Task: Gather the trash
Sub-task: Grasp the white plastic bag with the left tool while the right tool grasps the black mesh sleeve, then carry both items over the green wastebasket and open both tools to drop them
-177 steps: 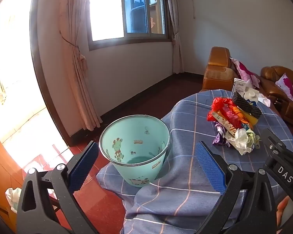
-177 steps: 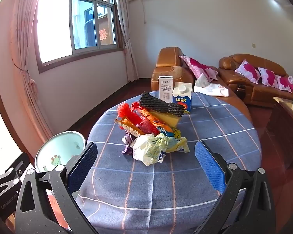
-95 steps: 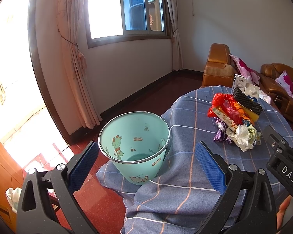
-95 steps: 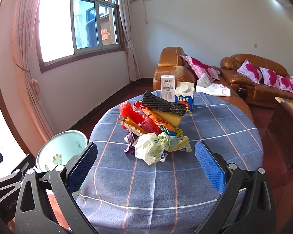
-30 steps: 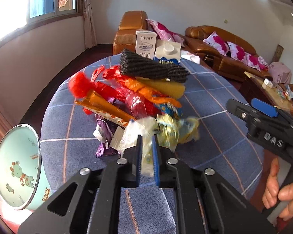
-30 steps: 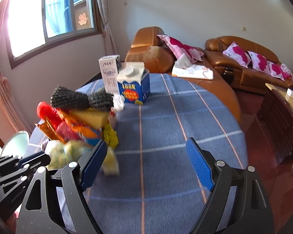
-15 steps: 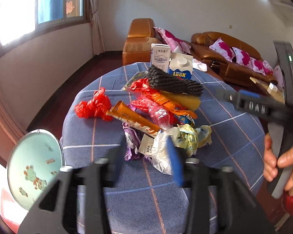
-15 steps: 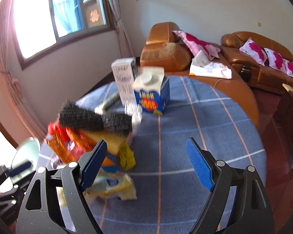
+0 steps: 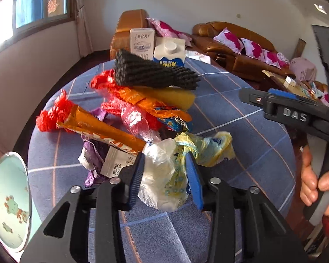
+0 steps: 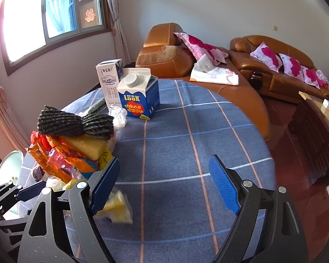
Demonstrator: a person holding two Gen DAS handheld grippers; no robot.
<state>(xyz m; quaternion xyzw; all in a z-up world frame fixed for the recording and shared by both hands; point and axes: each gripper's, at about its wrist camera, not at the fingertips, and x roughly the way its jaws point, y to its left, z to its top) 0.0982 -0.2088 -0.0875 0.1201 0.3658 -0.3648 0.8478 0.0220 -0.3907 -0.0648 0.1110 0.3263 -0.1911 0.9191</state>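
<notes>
Left gripper (image 9: 164, 173): fingers narrowed about a crumpled white-and-yellow bag (image 9: 166, 171), one blue pad on each side of it. Whether the pads press the plastic firmly or only flank it cannot be told; the bag sits on the table (image 9: 241, 135) at the near edge of the trash pile (image 9: 138, 107).

Right gripper (image 10: 164, 184): fingers wide apart, holding nothing, over bare cloth to the right of the pile. The person's right hand (image 9: 315, 184) is on its handle.

Trash: heaped at mid-table. A black knit bundle (image 9: 151, 72) lies on top, over a yellow sponge (image 9: 168, 96), orange wrappers, red netting and purple foil. Two cartons, a white carton (image 10: 109, 81) and a blue carton (image 10: 140, 96), stand upright behind the pile, just beside each other.

Bin (image 9: 8, 199): pale green, at the left edge of the table near the pile; only part of its rim and inside shows.

Assessment: the step in hand appears to be the first pick, the bag being taken from the pile. The next move would call for a firm closure, a lift clear of the neighbouring wrappers, then a carry left to the bin. Risk: thin plastic may slip, or drag the paper packet (image 9: 118, 164) beside it.
</notes>
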